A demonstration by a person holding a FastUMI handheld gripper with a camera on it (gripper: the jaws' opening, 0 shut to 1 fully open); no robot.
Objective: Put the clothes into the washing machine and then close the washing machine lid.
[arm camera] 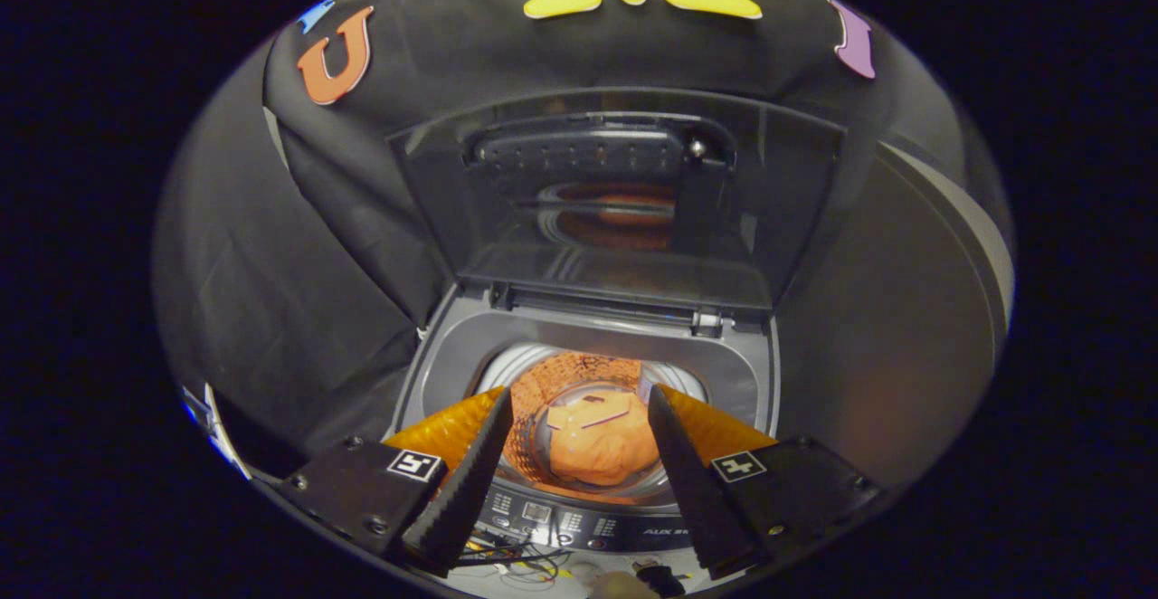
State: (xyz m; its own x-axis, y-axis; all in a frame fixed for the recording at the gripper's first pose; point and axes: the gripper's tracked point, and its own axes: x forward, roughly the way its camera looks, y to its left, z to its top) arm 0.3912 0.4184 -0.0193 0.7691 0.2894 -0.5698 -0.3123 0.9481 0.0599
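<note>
Black booth wall (362, 192), hand-held gripper (579, 418) open

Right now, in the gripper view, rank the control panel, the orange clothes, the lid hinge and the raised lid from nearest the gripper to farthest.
The gripper is open, holding nothing.
1. Control panel: just below and between the fingers.
2. Orange clothes: down in the drum, ahead between the fingers.
3. Lid hinge: at the tub's back rim, beyond the fingers.
4. Raised lid: standing open, farthest back.

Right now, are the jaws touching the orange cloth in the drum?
Apart. The gripper view shows the gripper open above the washing machine, with the orange cloth lying down in the drum, below and between the jaws.
</note>
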